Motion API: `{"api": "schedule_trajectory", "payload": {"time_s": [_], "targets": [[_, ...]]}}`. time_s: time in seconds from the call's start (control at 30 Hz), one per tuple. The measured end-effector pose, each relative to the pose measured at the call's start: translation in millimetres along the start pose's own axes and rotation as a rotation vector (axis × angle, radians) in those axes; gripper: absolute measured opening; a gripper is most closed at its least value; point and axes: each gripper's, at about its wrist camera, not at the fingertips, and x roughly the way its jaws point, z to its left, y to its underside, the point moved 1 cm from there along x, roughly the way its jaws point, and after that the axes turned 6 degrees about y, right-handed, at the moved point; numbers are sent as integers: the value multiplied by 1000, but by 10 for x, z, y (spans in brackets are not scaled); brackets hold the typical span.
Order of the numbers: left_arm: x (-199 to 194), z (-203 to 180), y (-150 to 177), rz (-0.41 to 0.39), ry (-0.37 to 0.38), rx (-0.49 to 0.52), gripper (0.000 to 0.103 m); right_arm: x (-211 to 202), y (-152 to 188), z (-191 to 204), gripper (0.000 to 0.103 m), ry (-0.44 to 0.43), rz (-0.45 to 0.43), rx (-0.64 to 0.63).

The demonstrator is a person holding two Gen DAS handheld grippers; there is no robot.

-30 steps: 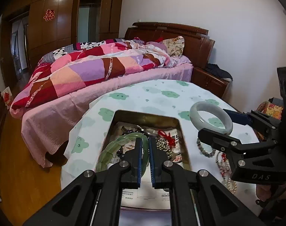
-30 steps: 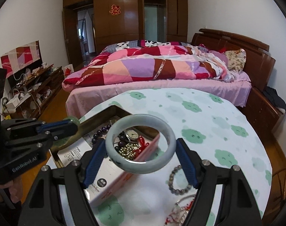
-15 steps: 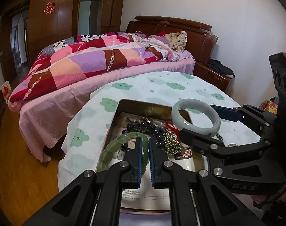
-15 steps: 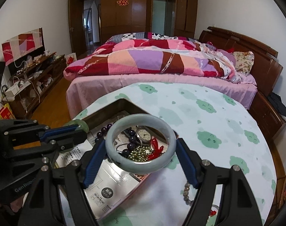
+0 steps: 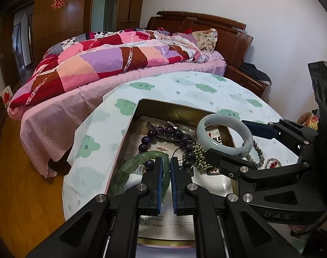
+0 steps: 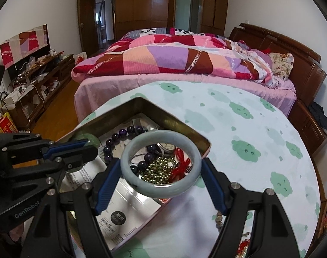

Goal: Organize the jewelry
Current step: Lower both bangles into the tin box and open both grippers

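A metal tin (image 5: pixel 129 129) sits on the table and holds a purple bead bracelet (image 5: pixel 163 132), a gold bead string (image 5: pixel 199 157) and a watch. My left gripper (image 5: pixel 165 185) is shut on a green jade bracelet (image 5: pixel 142 161) over the tin's near left part. My right gripper (image 6: pixel 161 182) is shut on a pale grey-green jade bangle (image 6: pixel 161 190), held flat just above the tin's right edge. The bangle also shows in the left wrist view (image 5: pixel 224 136). The tin also shows in the right wrist view (image 6: pixel 174 122).
The round table (image 6: pixel 249 129) has a white cloth with green cloud prints. A grey bead bracelet (image 5: pixel 258 150) and red-and-pearl pieces (image 6: pixel 243 247) lie on the cloth right of the tin. A bed (image 6: pixel 174 60) with a patchwork quilt stands behind.
My right gripper has carried the bangle left, from over the cloth to over the tin's right edge, and lower. My left gripper with the green bracelet has barely moved.
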Motion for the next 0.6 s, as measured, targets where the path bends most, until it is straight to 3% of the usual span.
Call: {"api": "schedule_trajectory", "payload": {"time_s": [0.6], "targets": [[102,47,63,28,-6,-6,6,112,67,80,77,1,31,-29]]}}
